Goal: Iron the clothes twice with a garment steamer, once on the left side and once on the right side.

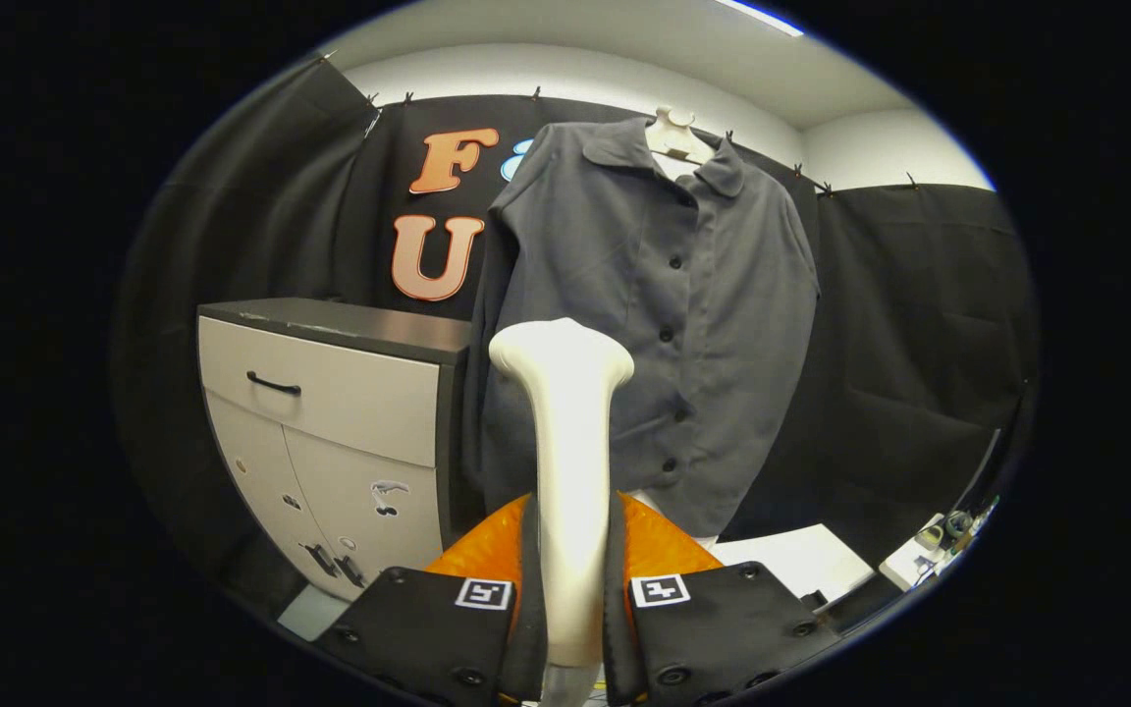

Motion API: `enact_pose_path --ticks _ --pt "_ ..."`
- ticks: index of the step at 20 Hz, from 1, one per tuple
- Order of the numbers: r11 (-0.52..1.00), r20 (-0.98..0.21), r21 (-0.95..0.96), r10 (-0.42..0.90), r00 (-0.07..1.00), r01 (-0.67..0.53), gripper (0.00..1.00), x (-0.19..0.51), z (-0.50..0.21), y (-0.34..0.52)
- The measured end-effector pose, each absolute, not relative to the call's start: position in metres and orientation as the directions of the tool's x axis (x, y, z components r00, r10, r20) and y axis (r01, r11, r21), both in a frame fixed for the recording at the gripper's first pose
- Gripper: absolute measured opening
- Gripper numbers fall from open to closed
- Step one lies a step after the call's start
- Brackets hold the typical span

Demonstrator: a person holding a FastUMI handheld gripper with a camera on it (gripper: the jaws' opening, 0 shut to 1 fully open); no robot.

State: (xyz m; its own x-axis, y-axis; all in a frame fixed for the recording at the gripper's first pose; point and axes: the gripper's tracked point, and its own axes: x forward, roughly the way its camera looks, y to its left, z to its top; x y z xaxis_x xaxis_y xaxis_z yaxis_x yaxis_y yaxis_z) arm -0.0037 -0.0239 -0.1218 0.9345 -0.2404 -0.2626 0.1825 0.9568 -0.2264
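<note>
A dark grey button-up shirt (664,324) hangs on a white mannequin form (673,133) against the booth's black wall. My gripper (570,579) is shut on the white garment steamer (565,412), both fingers pressing on its handle. The steamer stands upright between the fingers, and its flared head covers the lower left part of the shirt from here. Whether the head touches the cloth I cannot tell.
A cabinet (330,412) with a dark top, a drawer and two doors stands just left of the shirt. A white table surface (801,555) lies low on the right, with small items (943,535) at its far right end.
</note>
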Motion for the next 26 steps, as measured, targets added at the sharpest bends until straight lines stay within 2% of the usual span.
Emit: enact_pose_path --ticks 9,16,26 --pt "0.949 -0.171 -0.202 -0.277 0.945 0.242 0.31 -0.01 -0.03 -0.065" --pt "0.92 -0.102 -0.237 -0.343 0.934 0.312 0.3 0.019 0.018 -0.134" --pt "0.914 -0.101 -0.246 -0.354 0.93 0.322 0.3 0.085 0.025 -0.211"
